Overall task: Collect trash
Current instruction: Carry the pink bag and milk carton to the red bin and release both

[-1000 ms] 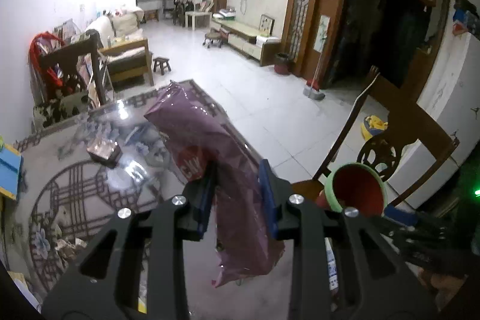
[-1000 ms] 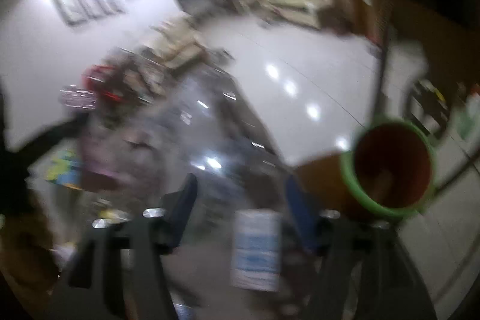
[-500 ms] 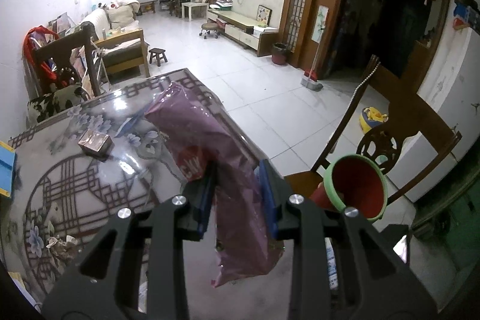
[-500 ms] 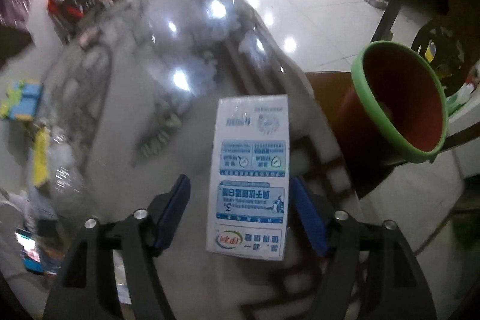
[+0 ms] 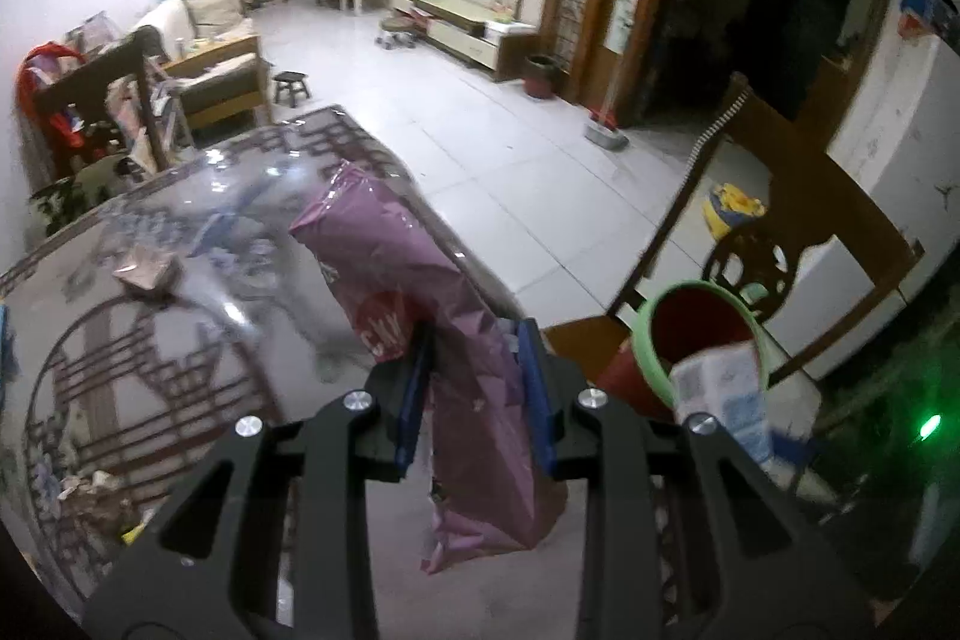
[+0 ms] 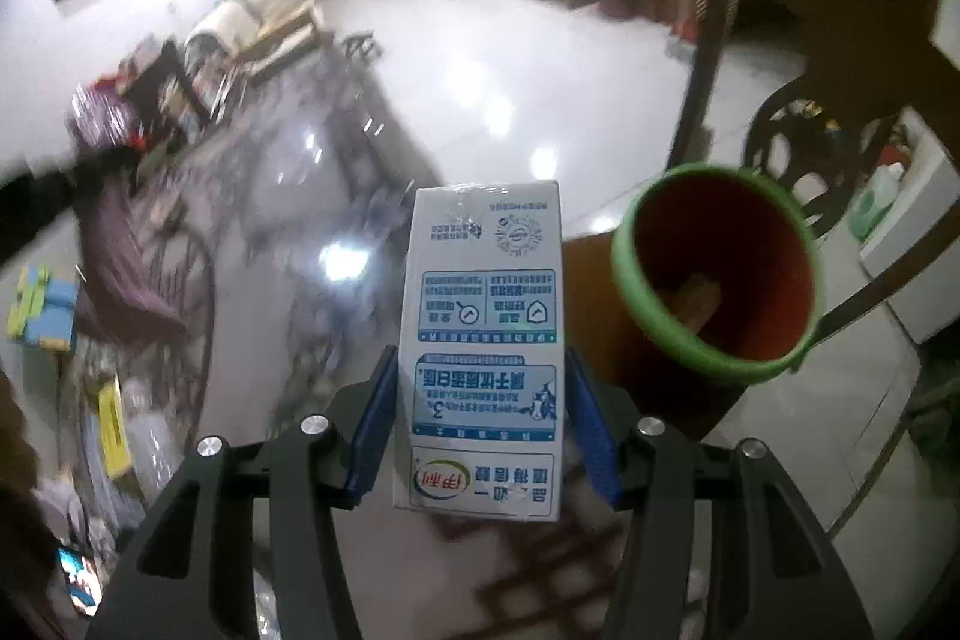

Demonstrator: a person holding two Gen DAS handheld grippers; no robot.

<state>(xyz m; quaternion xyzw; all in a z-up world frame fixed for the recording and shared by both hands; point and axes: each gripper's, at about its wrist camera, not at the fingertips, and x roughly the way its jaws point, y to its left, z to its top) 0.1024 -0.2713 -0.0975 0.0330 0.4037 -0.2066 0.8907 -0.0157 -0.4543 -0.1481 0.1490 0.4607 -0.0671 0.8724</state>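
Left gripper (image 5: 474, 388): fingers pinching a purple wrapper (image 5: 432, 316), held off the surface (image 5: 150, 358).

Right gripper (image 6: 483, 427): fingers clamped on the sides of a white carton (image 6: 483, 340), print upside down, lifted clear of the surface.

Bin (image 6: 717, 274): red, green rim, on a chair just beside the surface edge, right of the carton; a scrap already inside.

Step in hand, as judged: carrying two pieces to the bin. Next move calls for bringing the carton over the rim, then spreading the fingers; the wrapper after it.

Other litter remains on the surface.
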